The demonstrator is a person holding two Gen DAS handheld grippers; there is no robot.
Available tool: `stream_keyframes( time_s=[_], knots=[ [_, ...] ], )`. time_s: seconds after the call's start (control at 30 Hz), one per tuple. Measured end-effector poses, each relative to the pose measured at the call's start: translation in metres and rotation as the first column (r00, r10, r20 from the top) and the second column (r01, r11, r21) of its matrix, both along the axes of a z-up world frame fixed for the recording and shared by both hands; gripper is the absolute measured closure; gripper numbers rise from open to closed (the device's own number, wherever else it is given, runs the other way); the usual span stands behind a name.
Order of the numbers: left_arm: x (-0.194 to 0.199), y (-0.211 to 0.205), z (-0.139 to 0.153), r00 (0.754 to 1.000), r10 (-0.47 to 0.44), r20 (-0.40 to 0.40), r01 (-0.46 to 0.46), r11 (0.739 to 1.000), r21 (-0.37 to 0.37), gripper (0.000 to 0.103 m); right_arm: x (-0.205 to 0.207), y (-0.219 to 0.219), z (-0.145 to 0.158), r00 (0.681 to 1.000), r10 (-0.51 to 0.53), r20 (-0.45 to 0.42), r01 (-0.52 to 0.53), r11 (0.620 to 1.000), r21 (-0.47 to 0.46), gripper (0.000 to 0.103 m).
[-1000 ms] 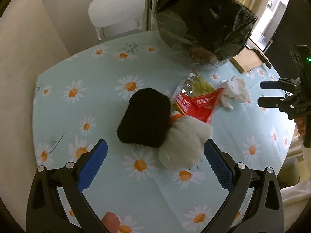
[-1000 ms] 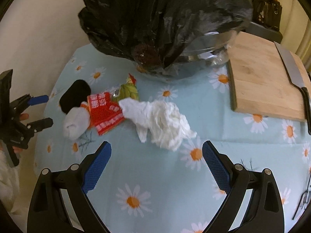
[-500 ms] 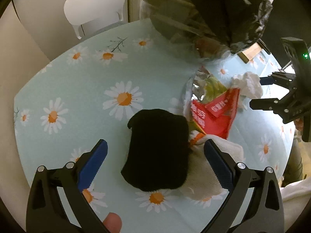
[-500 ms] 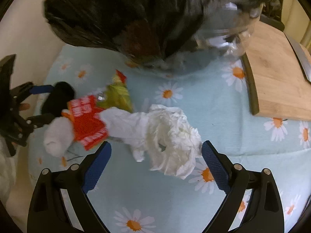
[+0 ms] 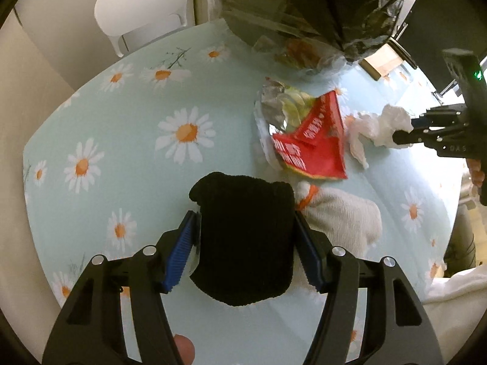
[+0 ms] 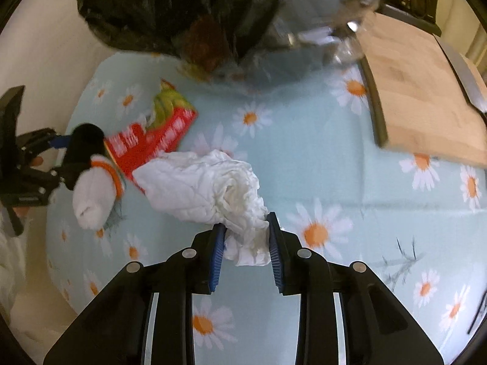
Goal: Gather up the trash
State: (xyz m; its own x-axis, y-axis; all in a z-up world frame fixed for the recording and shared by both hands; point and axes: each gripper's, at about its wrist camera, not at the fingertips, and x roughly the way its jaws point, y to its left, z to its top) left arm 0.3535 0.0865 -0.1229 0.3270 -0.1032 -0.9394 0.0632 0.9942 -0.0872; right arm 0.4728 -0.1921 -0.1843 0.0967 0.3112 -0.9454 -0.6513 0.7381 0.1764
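Observation:
My left gripper is shut on a black sock lying on the daisy tablecloth. A white sock with an orange band lies right of it. A red snack wrapper and a crumpled foil wrapper lie beyond. My right gripper is shut on a crumpled white tissue; it also shows in the left wrist view. A black trash bag over a clear bin stands at the far side of the table.
A wooden cutting board with a knife lies at the right. A white chair stands behind the table. The table's edge curves close on the left.
Both grippers moved forward and closed: the left onto the black sock, the right onto the white tissue. Both were open a second ago.

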Motion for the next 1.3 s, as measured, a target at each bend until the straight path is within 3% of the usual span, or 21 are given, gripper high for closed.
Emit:
stream_keyframes(
  time_s=[0.33,0.67,1.1,1.2,1.27,1.3],
  knots=[
    [-0.054,-0.015,0.015,0.997,0.07,-0.011,-0.07,0.998,0.009,0.04,-0.027,-0.048,0.021,1.0,-0.016,0.0,0.016,1.0,0.006,0.078],
    [-0.103,-0.055,0.03,0.991,0.123,0.053,-0.126,0.991,0.04,0.042,-0.05,-0.087,0.049,0.998,0.034,0.058,-0.037,0.998,0.042,0.08],
    [-0.135,-0.098,0.036,0.978,0.182,0.098,-0.188,0.981,0.054,0.045,-0.082,-0.135,0.059,0.994,0.076,0.083,-0.082,0.994,0.072,0.08],
    [-0.139,-0.098,0.034,0.963,0.245,0.113,-0.251,0.967,0.048,0.038,-0.085,-0.145,0.061,0.994,0.073,0.084,-0.081,0.993,0.09,0.08],
    [-0.142,-0.094,0.033,0.947,0.296,0.125,-0.304,0.951,0.05,0.02,-0.086,-0.151,0.06,0.995,0.067,0.08,-0.075,0.993,0.095,0.08],
    [-0.144,-0.092,0.033,0.937,0.32,0.14,-0.33,0.942,0.059,0.018,-0.087,-0.153,0.059,0.995,0.064,0.077,-0.071,0.993,0.095,0.08]
  ],
)
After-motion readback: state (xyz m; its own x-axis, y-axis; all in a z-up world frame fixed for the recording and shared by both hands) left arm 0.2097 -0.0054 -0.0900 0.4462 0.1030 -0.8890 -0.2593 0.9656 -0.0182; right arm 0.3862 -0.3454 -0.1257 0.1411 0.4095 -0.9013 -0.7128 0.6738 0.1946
